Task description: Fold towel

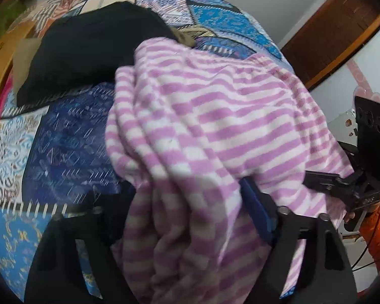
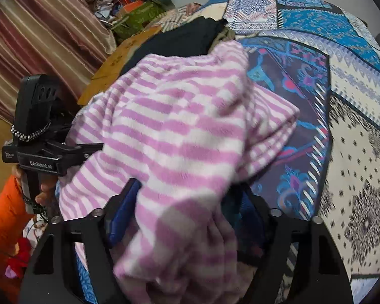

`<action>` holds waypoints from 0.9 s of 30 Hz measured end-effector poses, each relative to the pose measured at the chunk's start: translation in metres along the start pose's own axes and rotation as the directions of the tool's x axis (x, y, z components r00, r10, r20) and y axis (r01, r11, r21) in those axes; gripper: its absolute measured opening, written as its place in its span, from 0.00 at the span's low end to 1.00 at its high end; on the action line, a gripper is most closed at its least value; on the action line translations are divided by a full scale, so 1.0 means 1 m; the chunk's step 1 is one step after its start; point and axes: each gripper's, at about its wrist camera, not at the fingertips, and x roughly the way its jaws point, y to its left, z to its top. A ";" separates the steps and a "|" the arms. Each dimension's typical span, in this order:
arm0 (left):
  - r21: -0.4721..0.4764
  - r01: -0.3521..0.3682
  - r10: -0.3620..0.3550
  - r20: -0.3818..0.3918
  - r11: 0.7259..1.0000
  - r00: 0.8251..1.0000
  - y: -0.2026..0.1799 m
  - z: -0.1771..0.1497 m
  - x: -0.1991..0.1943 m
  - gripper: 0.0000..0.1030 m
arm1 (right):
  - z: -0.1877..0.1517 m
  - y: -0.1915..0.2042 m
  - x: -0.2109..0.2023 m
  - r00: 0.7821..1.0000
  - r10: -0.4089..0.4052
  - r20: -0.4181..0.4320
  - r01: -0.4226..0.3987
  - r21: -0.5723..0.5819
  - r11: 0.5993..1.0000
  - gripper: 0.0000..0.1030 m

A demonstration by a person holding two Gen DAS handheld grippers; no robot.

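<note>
A pink and white striped towel (image 1: pixel 215 114) (image 2: pixel 177 126) lies heaped in thick folds on a patchwork bedspread (image 1: pixel 71 139) (image 2: pixel 354 152). My left gripper (image 1: pixel 177 192) points down into the heap with a bunch of towel between its jaws. Its right blue pad (image 1: pixel 255 207) touches the cloth and its left finger is mostly hidden. My right gripper (image 2: pixel 188 187) straddles another bunch. Its left blue pad (image 2: pixel 121 207) lies against the towel, and a dark gap shows beside the right finger. Neither grip looks tight. Each gripper's body shows in the other view (image 1: pixel 342 182) (image 2: pixel 50 152).
A folded black cloth (image 1: pixel 88 50) (image 2: pixel 185 40) lies on the bed just behind the towel. An orange sleeve (image 1: pixel 377 228) (image 2: pixel 5 215) shows at the frame edges. A striped curtain (image 2: pixel 38 38) hangs at the left, and a wooden door (image 1: pixel 329 33) stands at the right.
</note>
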 end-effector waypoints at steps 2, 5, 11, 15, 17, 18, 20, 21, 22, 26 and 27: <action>0.031 -0.001 0.001 0.004 1.000 1.000 -0.009 0.004 -0.002 0.51 | 0.003 0.001 0.004 0.999 0.040 -0.003 -0.040 0.004 0.999 0.40; 0.109 -0.083 0.079 0.044 0.991 0.996 -0.028 0.008 -0.011 0.29 | 0.008 0.006 0.002 0.999 0.050 0.008 -0.050 -0.006 0.999 0.28; 0.154 -0.145 0.117 0.179 0.977 0.977 -0.048 0.019 -0.050 0.19 | 0.012 0.025 -0.026 0.995 -0.005 0.095 0.012 -0.066 0.998 0.24; 0.168 -0.188 0.140 0.263 0.968 0.955 -0.059 0.024 -0.082 0.19 | 0.023 0.040 -0.053 0.987 -0.014 0.163 0.031 -0.102 0.994 0.24; 0.171 -0.209 0.151 0.304 0.963 0.941 -0.063 0.029 -0.099 0.19 | 0.031 0.050 -0.066 0.980 -0.021 0.199 0.048 -0.128 0.991 0.24; 0.169 -0.225 0.158 0.336 0.960 0.929 -0.065 0.033 -0.112 0.19 | 0.036 0.056 -0.073 0.976 -0.024 0.218 0.057 -0.143 0.988 0.24; 0.164 -0.243 0.168 0.371 0.956 0.913 -0.066 0.041 -0.129 0.19 | 0.050 0.068 -0.083 0.966 -0.025 0.256 0.070 -0.169 0.983 0.24; 0.157 -0.256 0.177 0.393 0.954 0.902 -0.066 0.047 -0.139 0.19 | 0.057 0.072 -0.086 0.962 -0.026 0.270 0.078 -0.181 0.980 0.24; 0.152 -0.267 0.185 0.408 0.952 0.894 -0.066 0.052 -0.146 0.19 | 0.066 0.079 -0.089 0.957 -0.029 0.289 0.089 -0.197 0.976 0.24; 0.128 -0.321 0.226 0.476 0.938 0.850 -0.056 0.076 -0.179 0.19 | 0.099 0.097 -0.096 0.938 -0.021 0.346 0.110 -0.241 0.964 0.24; 0.124 -0.333 0.234 0.490 0.935 0.840 -0.054 0.083 -0.186 0.19 | 0.110 0.103 -0.097 0.932 -0.019 0.362 0.118 -0.254 0.960 0.24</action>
